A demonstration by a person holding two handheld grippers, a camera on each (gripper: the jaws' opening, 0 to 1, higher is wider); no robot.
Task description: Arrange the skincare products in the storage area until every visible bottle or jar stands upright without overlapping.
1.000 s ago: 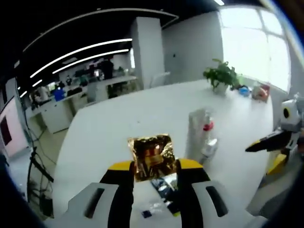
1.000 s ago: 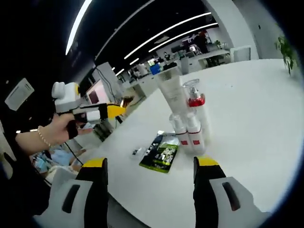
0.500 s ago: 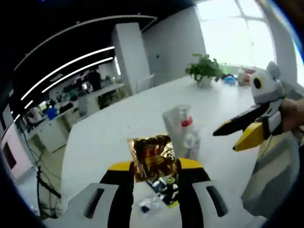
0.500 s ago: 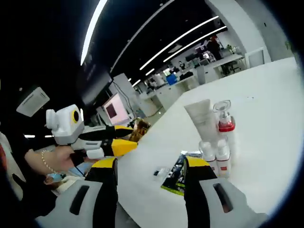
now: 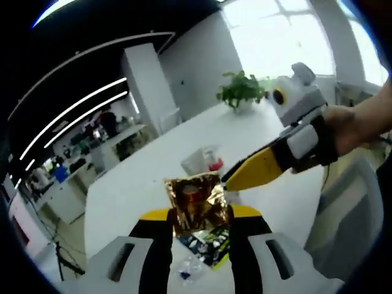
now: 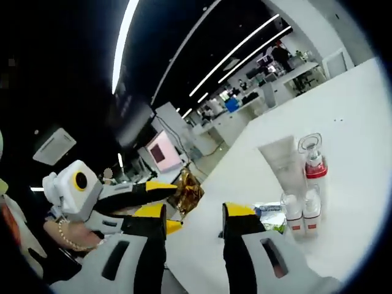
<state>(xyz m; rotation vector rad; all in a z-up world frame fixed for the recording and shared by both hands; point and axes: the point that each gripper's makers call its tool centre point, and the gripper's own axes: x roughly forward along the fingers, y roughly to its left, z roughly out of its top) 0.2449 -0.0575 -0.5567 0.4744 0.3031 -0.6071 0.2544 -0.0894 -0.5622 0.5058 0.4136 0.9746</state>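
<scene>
My left gripper [image 5: 195, 214] is shut on a crinkled gold foil sachet [image 5: 196, 202], held up above the white table [image 5: 135, 184]. My right gripper [image 5: 236, 177], in a person's hand, points its yellow jaws at the sachet's upper right corner. In the right gripper view my right gripper [image 6: 195, 211] stands open with its jaws narrowed, and the gold sachet [image 6: 190, 191] hangs just beyond them from the left gripper [image 6: 160, 190]. A white tube [image 6: 283, 164], a red-collared pump bottle [image 6: 314, 164] and two small white bottles [image 6: 302, 211] stand upright together on the table.
A green and black sachet [image 5: 208, 242] and a small clear packet [image 5: 187, 269] lie flat near the table's edge below my left jaws. A potted plant [image 5: 241, 92] stands at the far end. A grey chair [image 5: 349, 233] is at the right.
The right gripper has come closer to the gold sachet and its jaws have narrowed. My left gripper still holds the sachet; both views have tilted upward.
</scene>
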